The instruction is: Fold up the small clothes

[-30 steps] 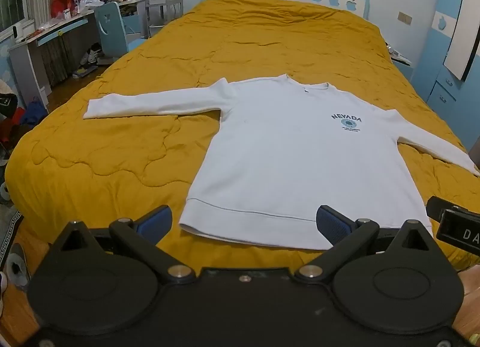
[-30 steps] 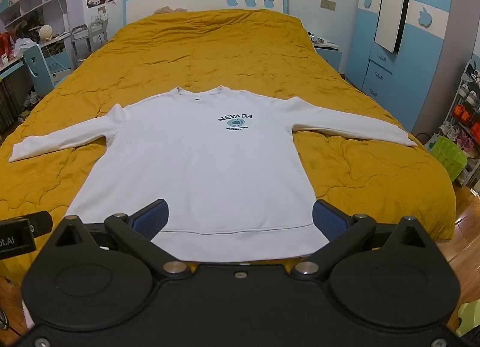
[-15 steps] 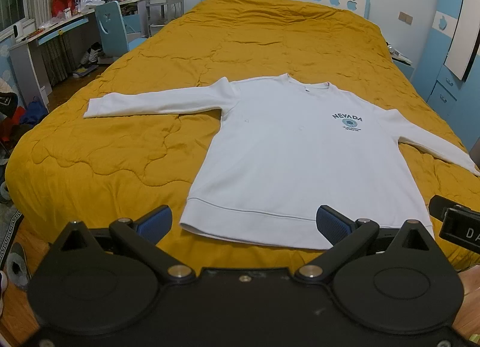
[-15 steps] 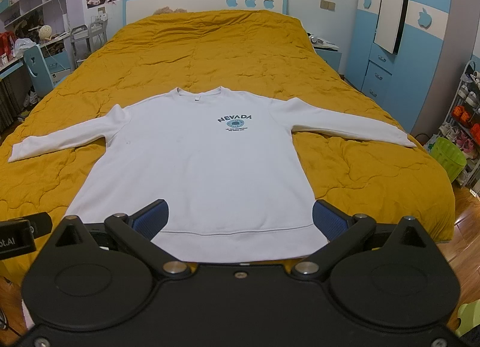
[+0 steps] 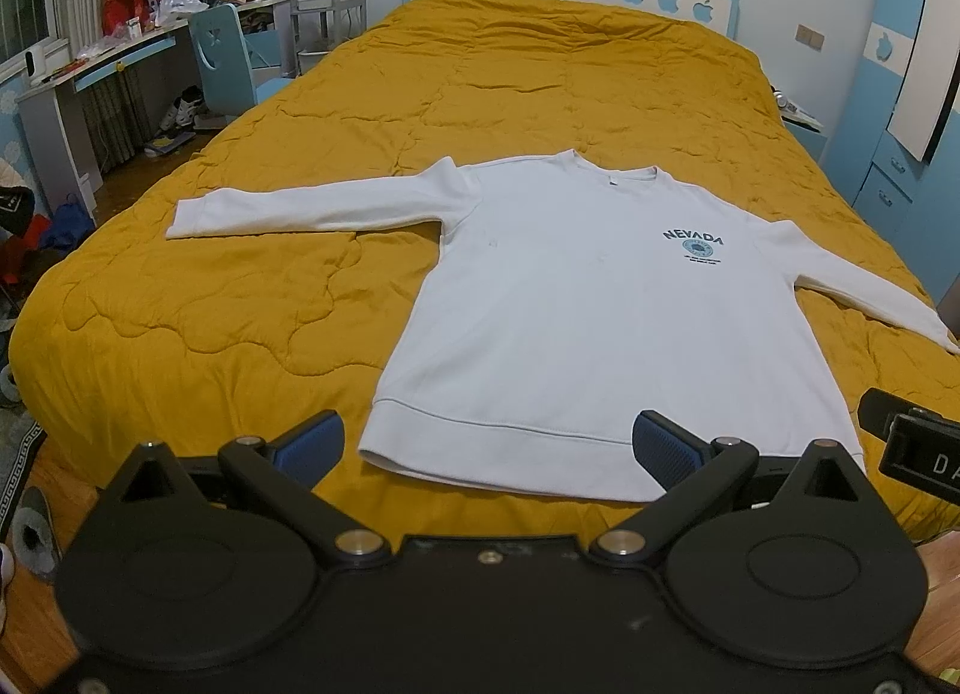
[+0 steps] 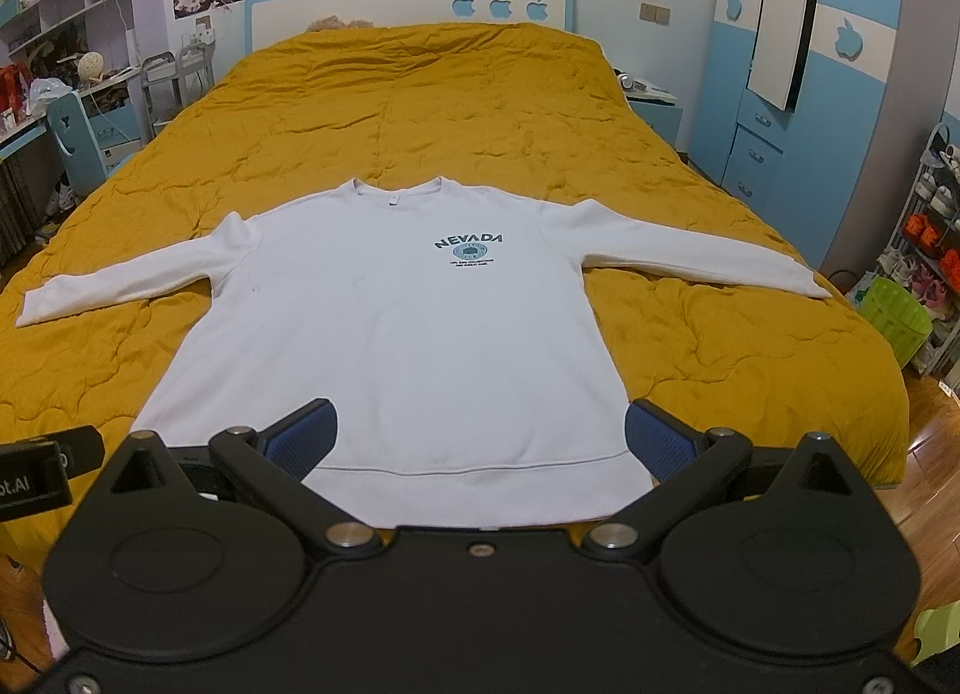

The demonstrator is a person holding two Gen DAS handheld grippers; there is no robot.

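A white long-sleeved sweatshirt (image 5: 600,322) with a dark "NEVADA" print lies flat, front up, on the yellow quilt, both sleeves spread out; it also shows in the right wrist view (image 6: 408,346). Its hem faces me at the foot of the bed. My left gripper (image 5: 489,445) is open and empty, held just short of the hem's left half. My right gripper (image 6: 477,439) is open and empty, over the hem's middle and right half. Neither touches the cloth. Each gripper's body shows at the edge of the other's view.
The bed with the yellow quilt (image 5: 210,322) fills both views. A desk and blue chair (image 5: 222,63) stand to the left. A blue wardrobe (image 6: 780,93), a shoe rack and a green bin (image 6: 894,316) stand to the right. Wooden floor lies around the bed's foot.
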